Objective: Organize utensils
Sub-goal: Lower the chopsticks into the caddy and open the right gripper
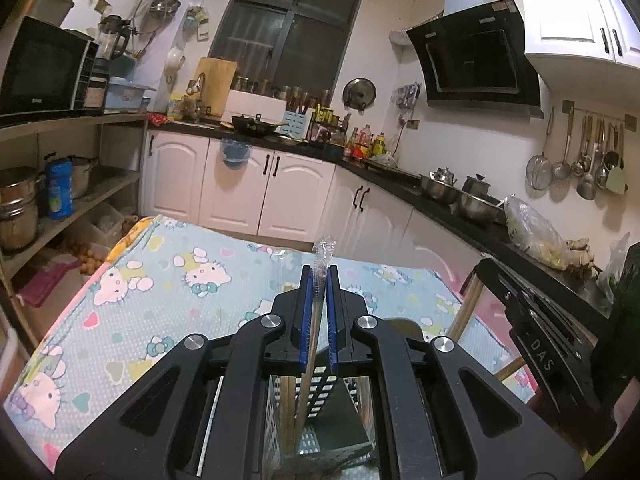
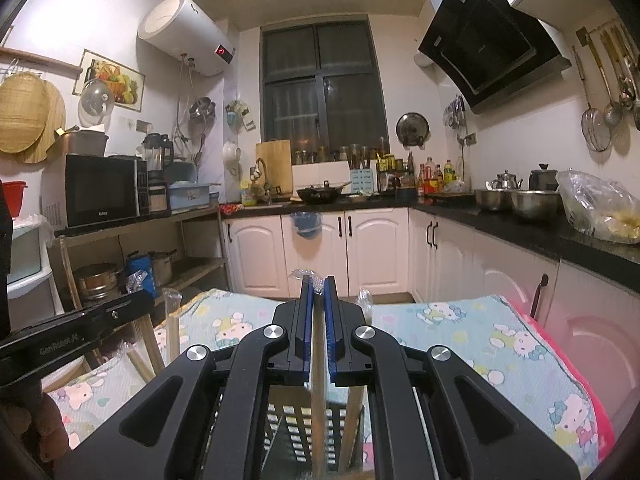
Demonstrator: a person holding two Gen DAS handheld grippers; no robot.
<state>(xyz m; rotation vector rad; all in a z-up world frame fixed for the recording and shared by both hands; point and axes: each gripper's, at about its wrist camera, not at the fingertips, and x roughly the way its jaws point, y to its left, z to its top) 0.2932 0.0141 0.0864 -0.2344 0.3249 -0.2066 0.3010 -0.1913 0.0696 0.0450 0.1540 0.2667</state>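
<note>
My left gripper (image 1: pixel 319 280) is shut on a wooden utensil in a clear plastic wrapper (image 1: pixel 322 258), whose shaft runs down into a black perforated utensil holder (image 1: pixel 320 396) right below the jaws. More wooden handles (image 1: pixel 288 408) stand in that holder. My right gripper (image 2: pixel 319 286) is shut on another plastic-wrapped wooden utensil (image 2: pixel 318 400), which also reaches down into the holder (image 2: pixel 298 432). The right gripper shows at the right edge of the left wrist view (image 1: pixel 536 320); the left gripper shows at the left of the right wrist view (image 2: pixel 72 332). Other wrapped wooden utensils (image 2: pixel 172 328) stand nearby.
The holder stands on a table with a Hello Kitty cloth (image 1: pixel 152 280). White cabinets (image 1: pixel 288 192) and a black counter with pots (image 1: pixel 460 196) lie beyond. A shelf with a microwave (image 1: pixel 44 68) is at the left. Ladles hang on the right wall (image 1: pixel 580 164).
</note>
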